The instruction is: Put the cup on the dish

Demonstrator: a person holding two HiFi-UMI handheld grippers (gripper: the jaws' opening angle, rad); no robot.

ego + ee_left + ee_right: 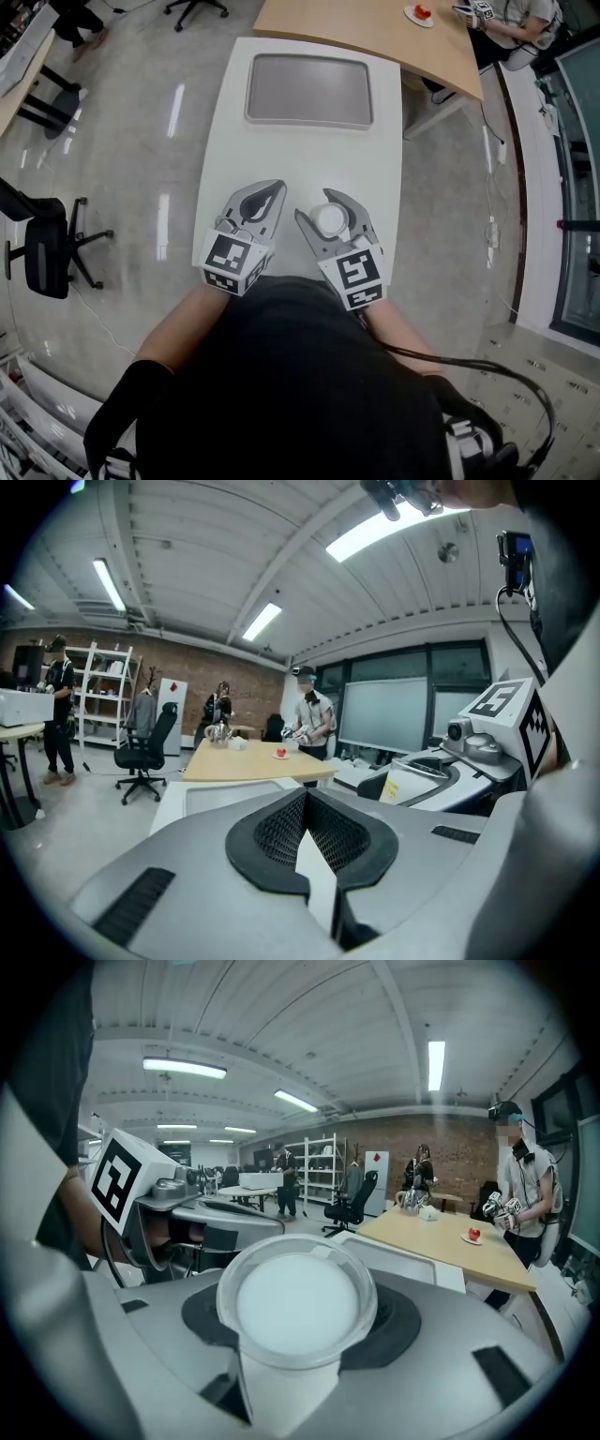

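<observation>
A clear plastic cup point(330, 219) with a white bottom is held upright between the jaws of my right gripper point(325, 210), which is shut on it above the near part of the white table point(384, 169). In the right gripper view the cup point(296, 1302) fills the space between the jaws. The dish, a flat grey rectangular tray point(309, 89), lies empty at the table's far end, well beyond both grippers. My left gripper point(273, 192) sits just left of the right one, shut with nothing in it; its tips meet in the left gripper view point(305, 797).
Behind the white table stands a wooden table point(375, 28) bearing a small plate with a red object point(419, 13). A person point(520, 19) sits at its far right corner. A black office chair point(47, 246) stands on the floor to the left.
</observation>
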